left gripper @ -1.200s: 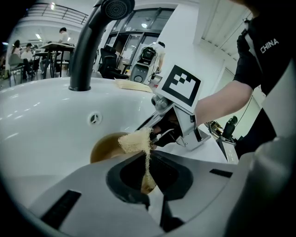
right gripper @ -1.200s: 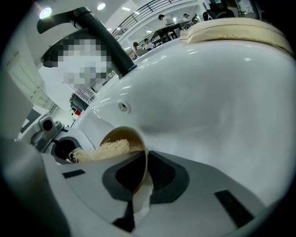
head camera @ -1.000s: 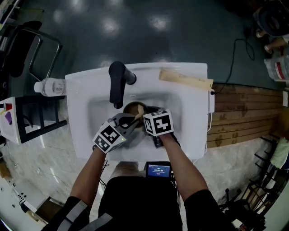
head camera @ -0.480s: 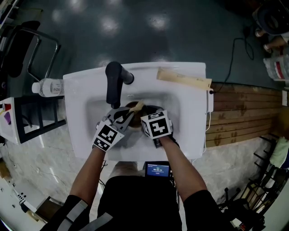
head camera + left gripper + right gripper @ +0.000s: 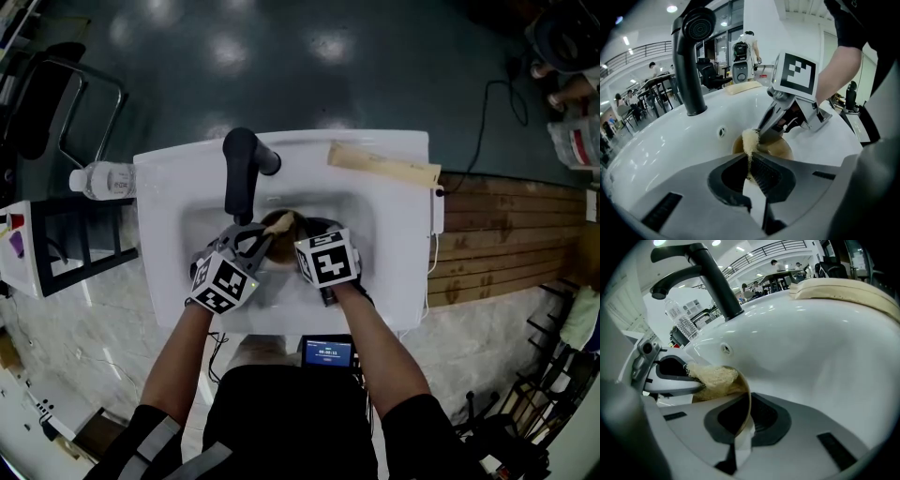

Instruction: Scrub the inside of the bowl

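Tight under the black faucet, which overhangs the basin from the back: left gripper, right gripper, the bowl and scrub pad all crowd together right below its spout. To their right, the basin lies open. A plank blocks the sink's back-right rim, and a bottle lies just off the left edge. The right rim is bare.
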Demonstrator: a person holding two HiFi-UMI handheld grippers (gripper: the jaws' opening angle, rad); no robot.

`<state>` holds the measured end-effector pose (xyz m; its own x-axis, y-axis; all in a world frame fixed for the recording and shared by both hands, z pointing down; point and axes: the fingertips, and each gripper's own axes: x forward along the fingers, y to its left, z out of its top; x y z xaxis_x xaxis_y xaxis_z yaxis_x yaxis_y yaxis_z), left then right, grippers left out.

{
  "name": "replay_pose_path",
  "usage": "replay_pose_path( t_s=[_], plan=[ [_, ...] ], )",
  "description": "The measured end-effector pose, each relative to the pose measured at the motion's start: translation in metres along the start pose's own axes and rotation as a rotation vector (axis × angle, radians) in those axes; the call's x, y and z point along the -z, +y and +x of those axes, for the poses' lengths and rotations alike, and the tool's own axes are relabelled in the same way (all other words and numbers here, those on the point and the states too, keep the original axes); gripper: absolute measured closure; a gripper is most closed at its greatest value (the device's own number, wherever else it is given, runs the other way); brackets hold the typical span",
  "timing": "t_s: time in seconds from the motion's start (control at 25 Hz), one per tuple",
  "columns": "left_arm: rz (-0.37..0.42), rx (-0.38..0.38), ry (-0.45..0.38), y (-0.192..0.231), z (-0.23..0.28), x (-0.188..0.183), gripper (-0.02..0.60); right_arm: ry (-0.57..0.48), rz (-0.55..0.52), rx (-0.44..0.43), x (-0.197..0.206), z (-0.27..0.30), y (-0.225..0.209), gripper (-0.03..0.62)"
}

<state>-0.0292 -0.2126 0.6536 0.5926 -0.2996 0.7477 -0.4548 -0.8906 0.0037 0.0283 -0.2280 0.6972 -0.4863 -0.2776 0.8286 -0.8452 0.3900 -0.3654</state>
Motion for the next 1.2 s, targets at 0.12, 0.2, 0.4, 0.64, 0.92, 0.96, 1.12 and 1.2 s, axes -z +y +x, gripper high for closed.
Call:
replay_pose_path(
  t_s=[0.12, 0.2, 0.4, 0.64, 0.92, 0.96, 1.12, 1.2],
  plan=[
    [0.054, 0.017, 0.043, -0.004, -0.002, 0.003, 0.565, -0.001, -0.002, 0.004, 0.000, 0.000, 0.001, 0.576],
    [0.079, 0.038, 0.063, -0.009, -0.004, 0.005, 0.565, 0.000, -0.005, 0.006, 0.000, 0.000, 0.001, 0.576],
    [0.124, 0.099, 0.085, -0.023, -0.006, 0.005, 0.565, 0.002, -0.006, 0.011, -0.002, 0.000, 0.002, 0.576],
    [0.239, 0.159, 0.124, -0.046, -0.007, 0.002, 0.565, 0.011, -0.010, 0.024, -0.002, 0.001, 0.004, 0.576],
    [0.361, 0.197, 0.189, -0.066, -0.003, 0.003, 0.565, 0.024, -0.005, 0.025, 0.000, 0.001, 0.006, 0.576],
    [0.370, 0.203, 0.197, -0.069, -0.002, 0.002, 0.565, 0.024, -0.003, 0.022, 0.001, 0.001, 0.006, 0.576],
    [0.391, 0.221, 0.230, -0.072, 0.003, 0.003, 0.565, 0.024, -0.001, 0.011, 0.001, 0.001, 0.007, 0.576],
    [0.393, 0.224, 0.253, -0.070, 0.006, 0.003, 0.565, 0.021, -0.003, 0.001, 0.000, 0.001, 0.009, 0.576]
  ],
)
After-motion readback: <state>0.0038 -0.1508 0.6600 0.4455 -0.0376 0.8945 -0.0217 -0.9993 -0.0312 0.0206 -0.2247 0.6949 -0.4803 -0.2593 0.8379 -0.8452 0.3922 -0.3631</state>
